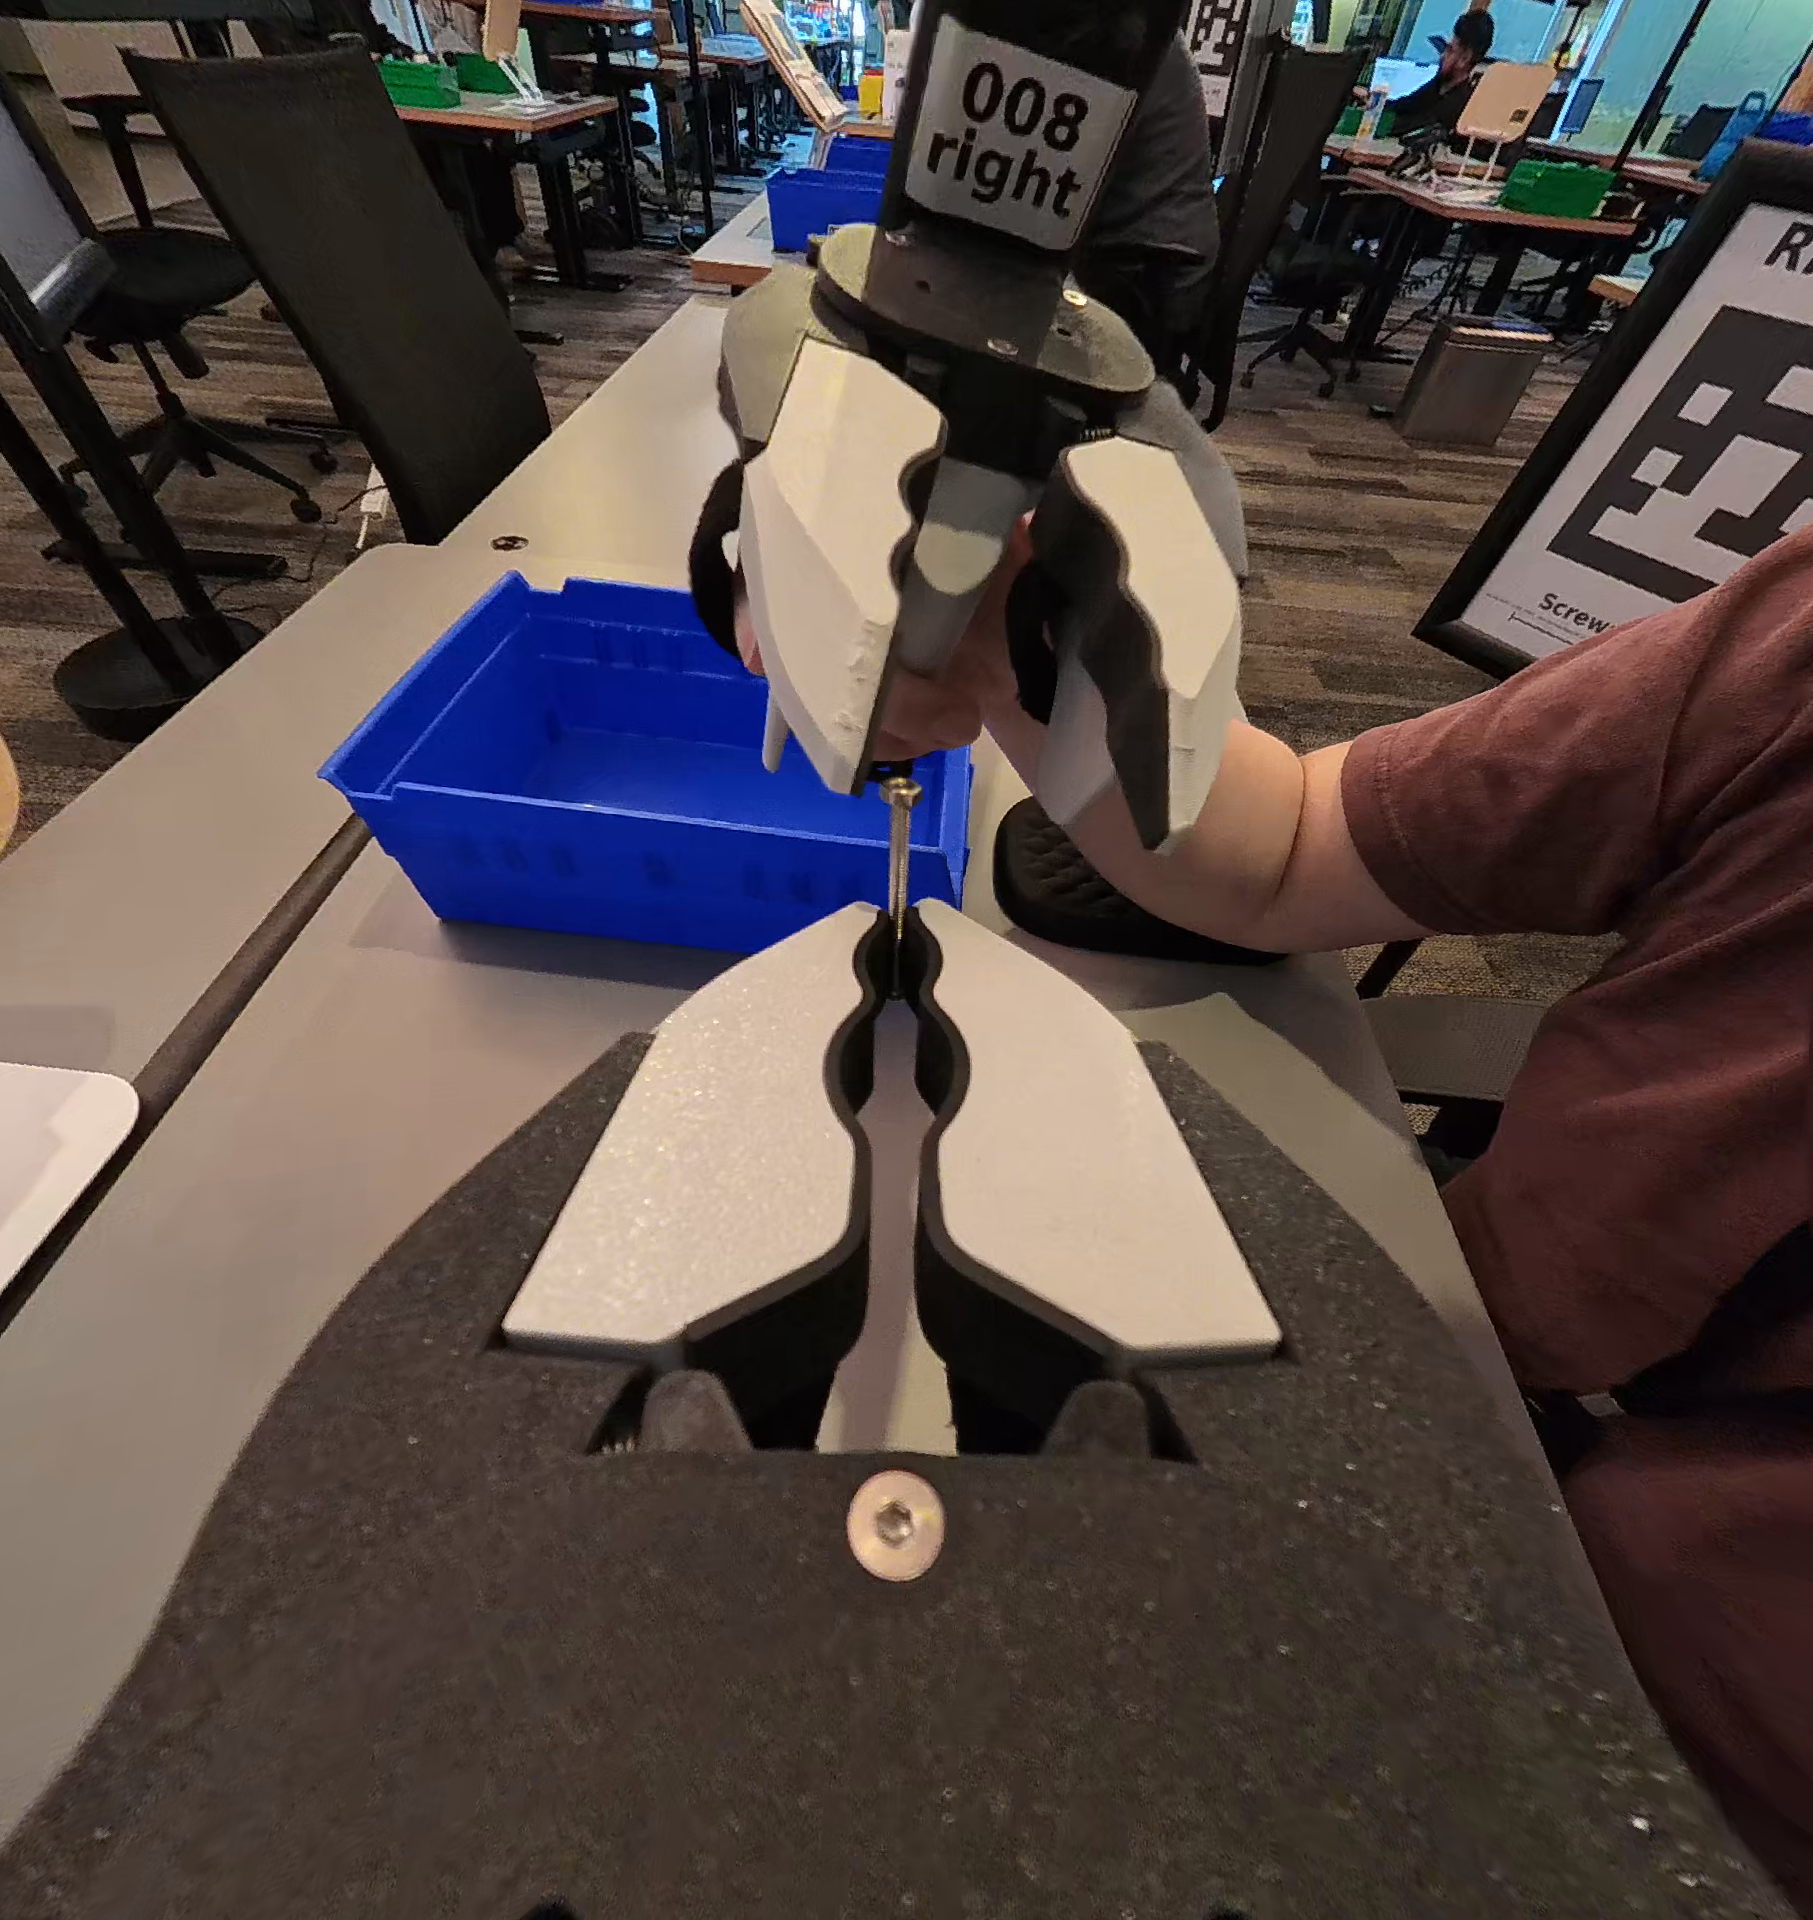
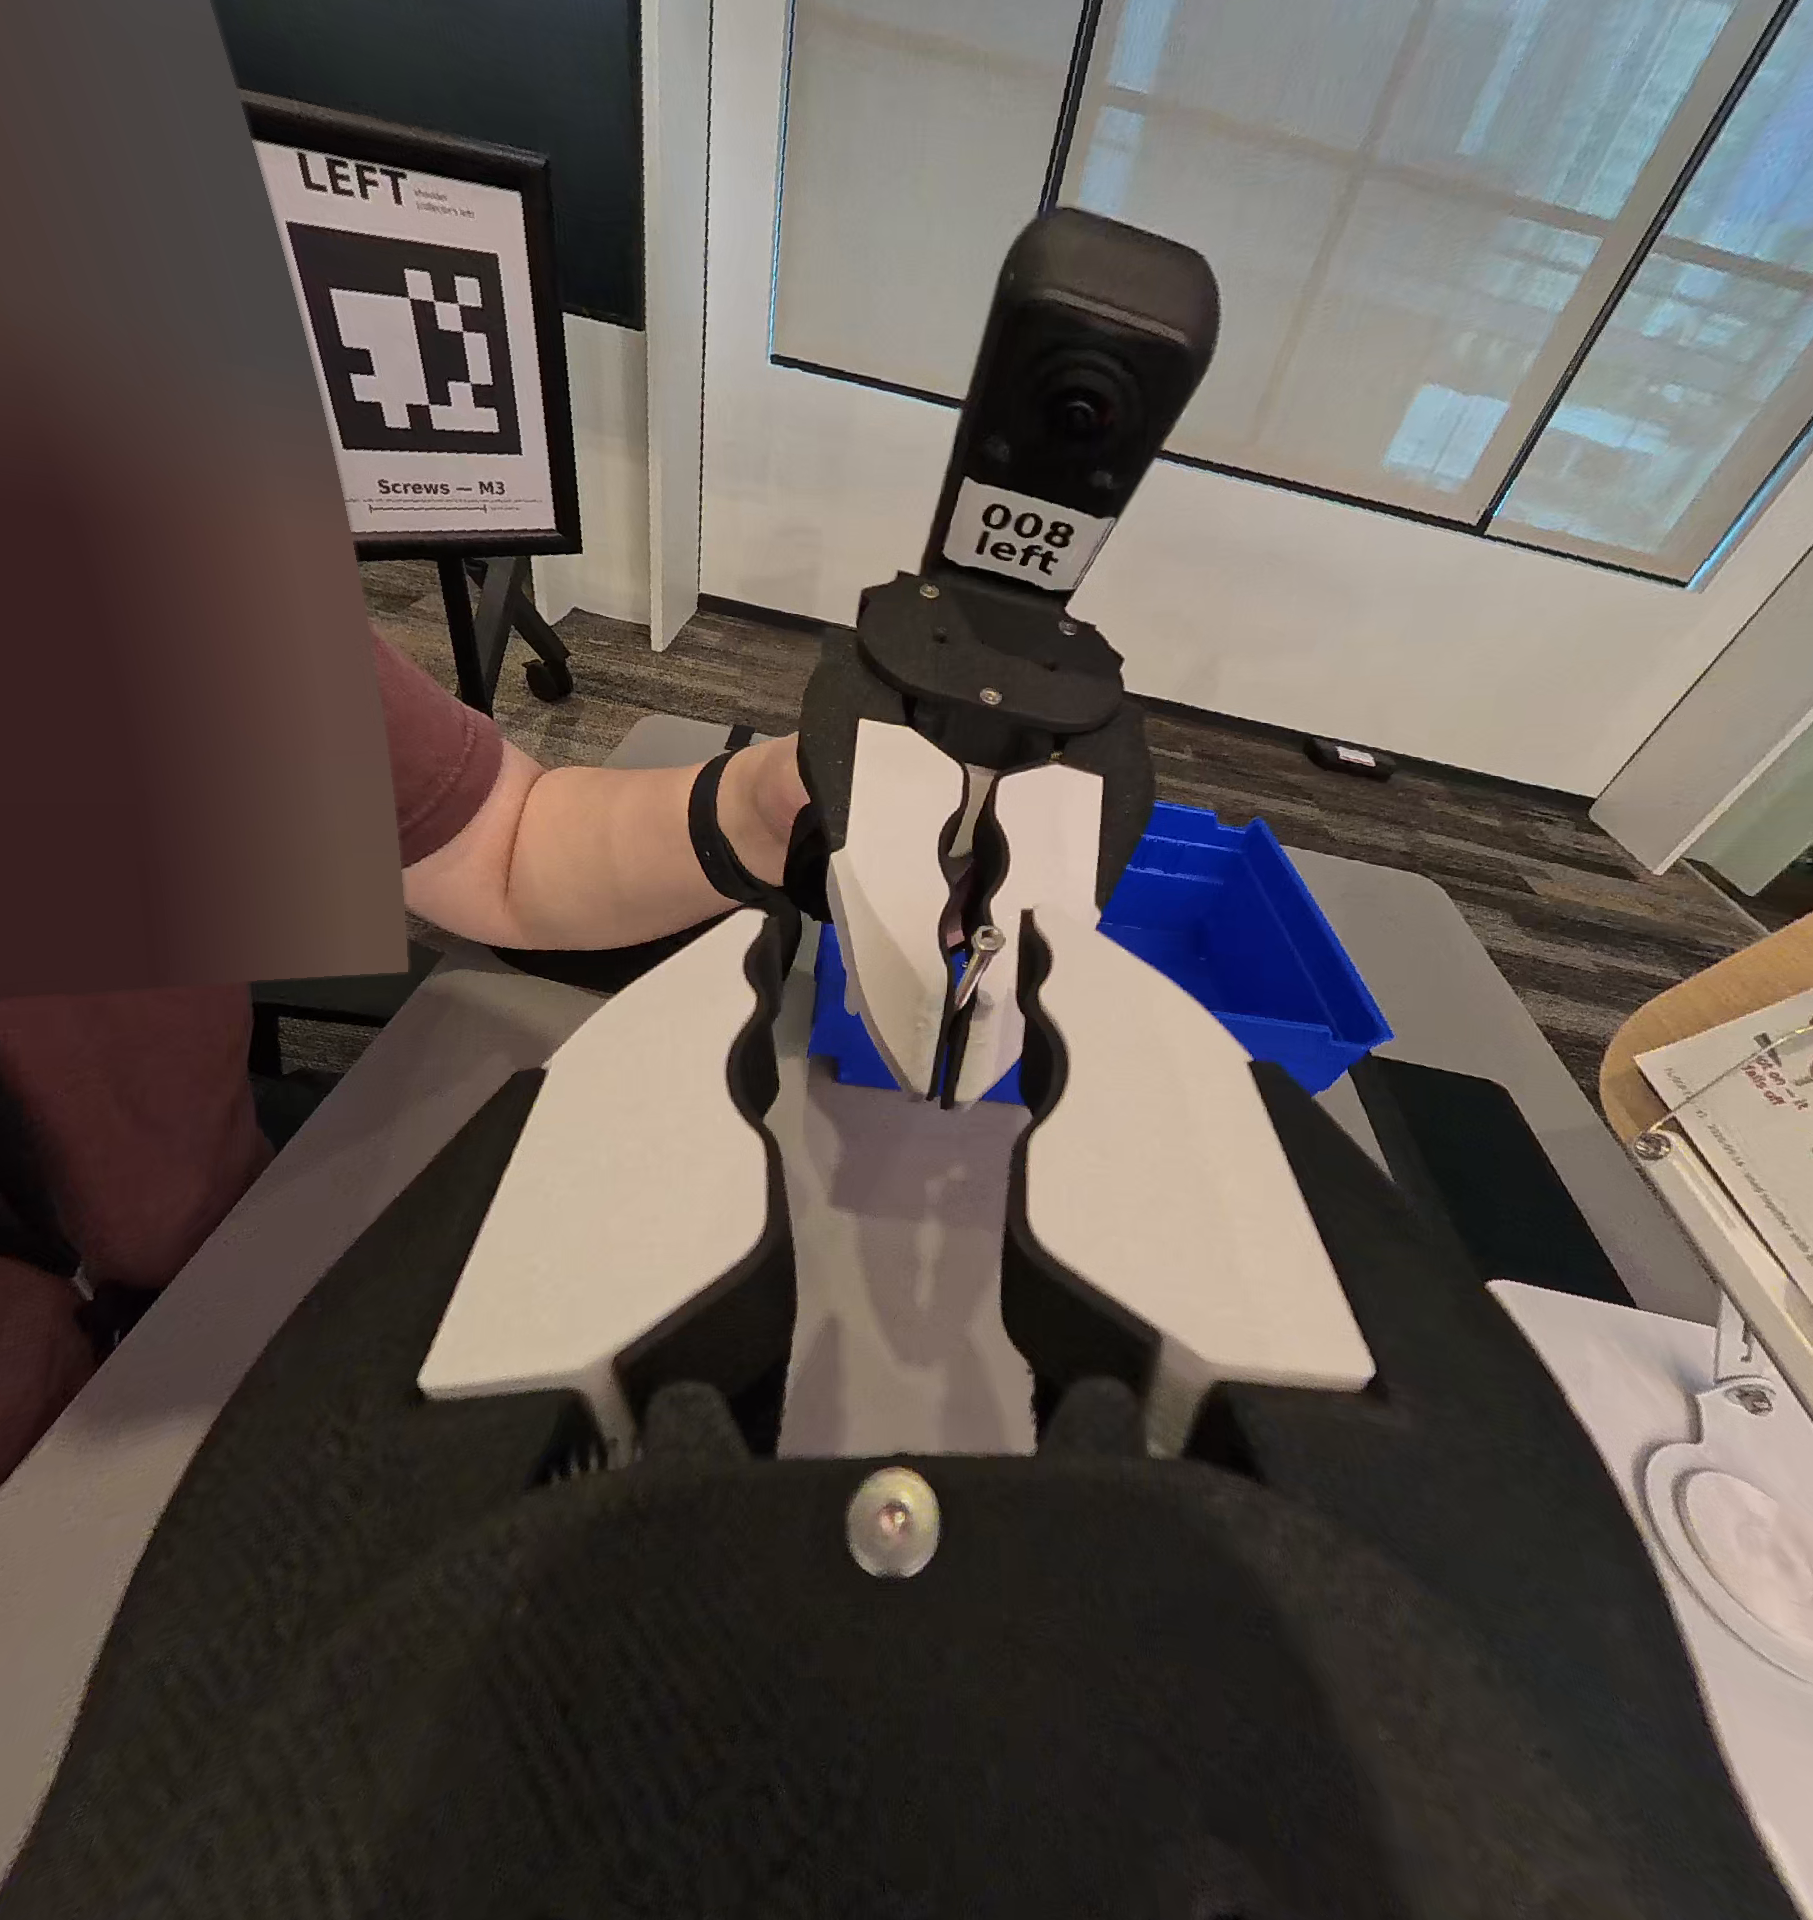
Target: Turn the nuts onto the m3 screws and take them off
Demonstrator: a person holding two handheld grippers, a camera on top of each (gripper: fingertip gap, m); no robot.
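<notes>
The left gripper (image 1: 895,920) is clenched on the lower shank of 1 m3 screw (image 1: 898,847), with its 2 fingertips pressed together around the thread. The screw stands nearly upright in the left wrist view, head uppermost, and its head (image 2: 987,940) appears just beside the right fingertip of the right gripper in the right wrist view. The right gripper (image 1: 1006,805) is released: its 2 fingers (image 1: 829,582) stand well apart, 1 on each side of the screw, and the left finger tip sits just above the screw head. Whether that tip touches the head cannot be told. In the right wrist view, the right gripper (image 2: 897,940) frames the clenched left gripper (image 2: 949,1091) between its spread fingers. No nut can be made out on the screw in either view. A blue bin (image 1: 486,790) stands on the grey table (image 1: 258,1091) beyond both grippers, toward the far edge, and its visible interior shows only blue floor. Papers (image 2: 1795,1122) lie at the right edge of the table in the right wrist view. A framed marker sign (image 2: 414,332) stands on a floor stand behind the person's forearm (image 2: 590,852).
</notes>
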